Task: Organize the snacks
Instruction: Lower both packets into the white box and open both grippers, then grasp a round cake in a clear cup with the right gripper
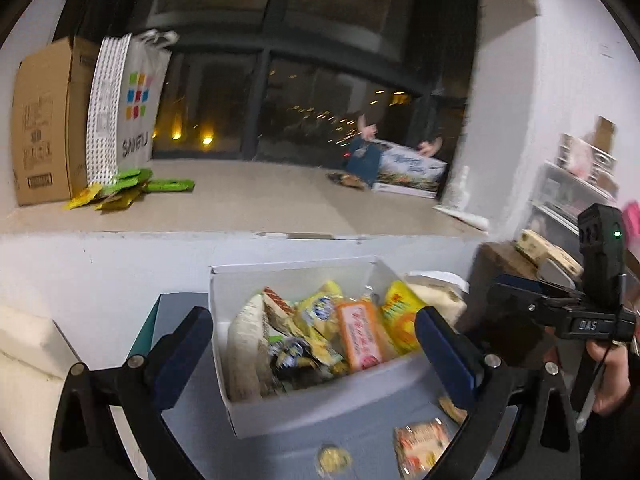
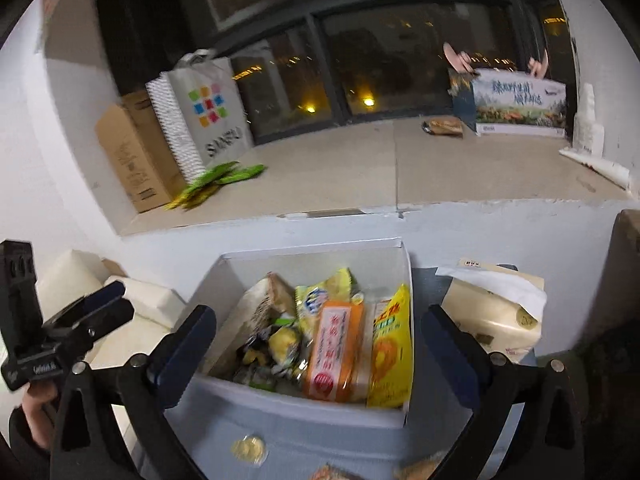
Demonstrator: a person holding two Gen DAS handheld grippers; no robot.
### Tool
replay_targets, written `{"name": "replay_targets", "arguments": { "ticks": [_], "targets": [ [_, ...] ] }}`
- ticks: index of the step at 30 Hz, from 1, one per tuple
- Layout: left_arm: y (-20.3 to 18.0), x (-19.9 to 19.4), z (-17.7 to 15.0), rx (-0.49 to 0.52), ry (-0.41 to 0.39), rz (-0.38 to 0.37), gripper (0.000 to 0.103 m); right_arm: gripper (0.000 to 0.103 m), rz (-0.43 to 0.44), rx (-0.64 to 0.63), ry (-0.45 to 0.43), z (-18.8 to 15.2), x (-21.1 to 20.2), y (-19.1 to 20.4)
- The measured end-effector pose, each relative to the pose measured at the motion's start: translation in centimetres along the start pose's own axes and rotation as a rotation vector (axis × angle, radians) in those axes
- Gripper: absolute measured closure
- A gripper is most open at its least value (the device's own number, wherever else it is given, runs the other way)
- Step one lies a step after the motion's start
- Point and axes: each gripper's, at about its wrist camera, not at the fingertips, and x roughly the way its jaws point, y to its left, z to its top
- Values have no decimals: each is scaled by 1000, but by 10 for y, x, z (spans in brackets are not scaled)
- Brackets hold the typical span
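Nearest to me, both grippers stand fully apart and empty: the left gripper (image 1: 316,344) and right gripper (image 2: 316,344) each frame the white box (image 2: 280,408) without touching it. Loose snacks remain on the grey tabletop (image 1: 360,432) in front of the box: a round gold piece (image 2: 249,449) and an orange packet (image 1: 420,446). Inside the box, an orange pack (image 2: 334,354) and a yellow bag (image 2: 392,352) stand on edge, crowded. My judgement: the light box could slide if a finger nudges its wall, and the small round piece may slip from wide jaws. Beyond, the window ledge (image 2: 360,168) holds green packets (image 2: 224,178).
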Motion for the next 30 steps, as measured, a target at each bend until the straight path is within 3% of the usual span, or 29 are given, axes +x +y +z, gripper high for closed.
{"name": "replay_targets", "arguments": {
  "ticks": [6, 14, 21, 30],
  "targets": [
    [-25, -64, -45, 41, -49, -48, 0, 0, 33, -47, -56, -61, -60, 12],
    [-42, -109, -123, 36, -11, -44, 0, 0, 97, -51, -5, -153, -95, 25],
    [-35, -116, -151, -9, 47, -19, 0, 0, 121, -108, 61, -170, -66, 49],
    [-24, -124, -166, -24, 80, 16, 0, 0, 117, -224, 177, -158, 21, 89]
  ]
}}
